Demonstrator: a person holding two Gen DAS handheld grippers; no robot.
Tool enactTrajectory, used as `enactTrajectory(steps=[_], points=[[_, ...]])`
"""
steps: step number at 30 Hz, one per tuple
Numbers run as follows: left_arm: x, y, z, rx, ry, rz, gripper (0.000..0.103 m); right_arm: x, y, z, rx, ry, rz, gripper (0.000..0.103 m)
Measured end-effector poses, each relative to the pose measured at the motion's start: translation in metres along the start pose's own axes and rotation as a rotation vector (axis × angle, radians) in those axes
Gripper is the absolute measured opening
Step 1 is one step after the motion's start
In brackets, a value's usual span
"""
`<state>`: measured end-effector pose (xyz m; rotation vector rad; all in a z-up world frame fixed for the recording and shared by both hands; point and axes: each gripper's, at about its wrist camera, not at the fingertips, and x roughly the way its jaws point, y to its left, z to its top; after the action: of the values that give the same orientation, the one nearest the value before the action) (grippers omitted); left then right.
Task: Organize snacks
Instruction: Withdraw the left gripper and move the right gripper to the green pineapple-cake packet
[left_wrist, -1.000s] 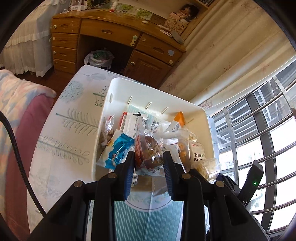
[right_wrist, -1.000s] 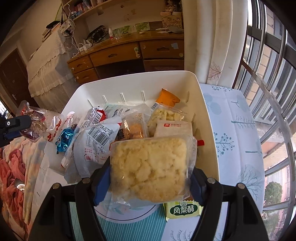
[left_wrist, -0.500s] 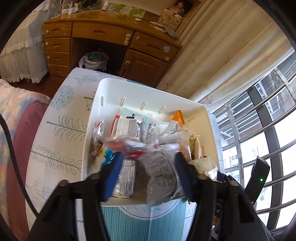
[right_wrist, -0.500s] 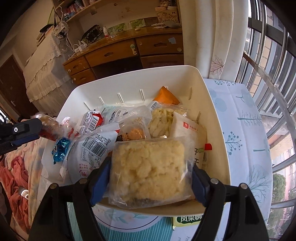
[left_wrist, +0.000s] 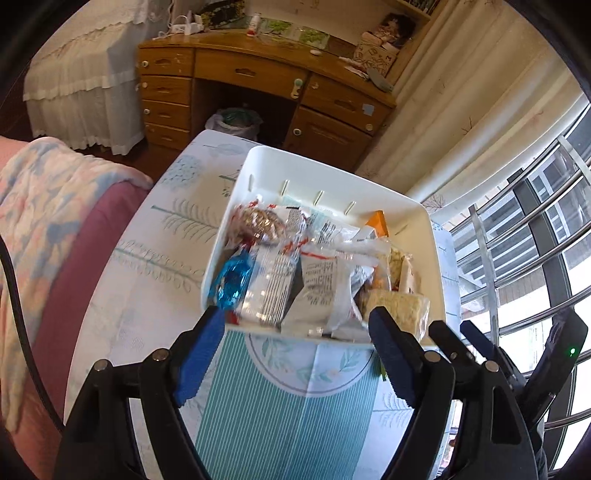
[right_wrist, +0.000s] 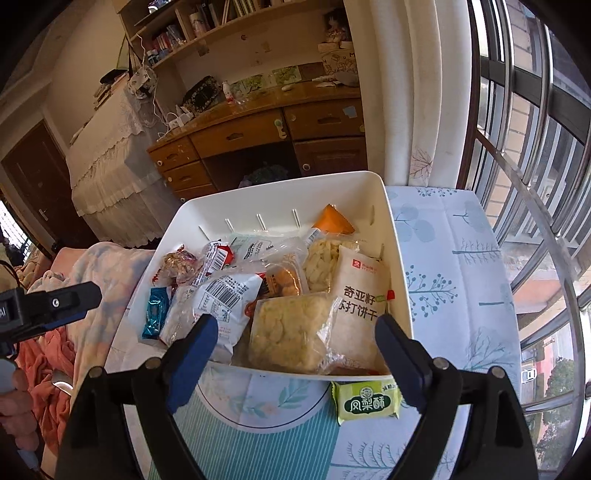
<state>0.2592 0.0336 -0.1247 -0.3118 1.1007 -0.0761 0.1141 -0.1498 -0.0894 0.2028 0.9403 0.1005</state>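
A white bin full of snack packets stands on the tablecloth. My left gripper hangs over the bin's near edge, its jaws opening with nothing between them. A brown snack packet lies loose at the bin's far left. My right gripper is at the near rim of the bin, jaws also opening, pads clear of everything. A yellow crumbly cake packet rests inside the bin just beyond its fingertips. A green packet lies on the table outside the bin, by the right finger.
The leaf-patterned tablecloth shows left of the bin and to its right. A blanket-covered seat borders the table's left side. A wooden desk stands behind, and curtains and a window railing run along the right.
My left gripper opened and let go of the brown packet, which now lies in the bin. My right gripper let go of the yellow cake packet, which dropped into the bin. Both grippers drew back.
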Motion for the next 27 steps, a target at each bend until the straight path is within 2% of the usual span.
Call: enactTrajectory(steps=[4,13,27], points=[[-0.018,0.001,-0.027,-0.014,-0.006,0.028,0.080,-0.014,-0.008,-0.010,0.008,-0.022,0.010,0.088],[-0.036,0.009,-0.085,-0.028,0.043,0.096,0.080,-0.026,-0.026,-0.045,0.011,-0.037,-0.022,0.088],[-0.037,0.026,-0.128,-0.027,0.113,0.204,0.080,-0.001,-0.031,-0.103,-0.019,-0.053,-0.107,0.088]])
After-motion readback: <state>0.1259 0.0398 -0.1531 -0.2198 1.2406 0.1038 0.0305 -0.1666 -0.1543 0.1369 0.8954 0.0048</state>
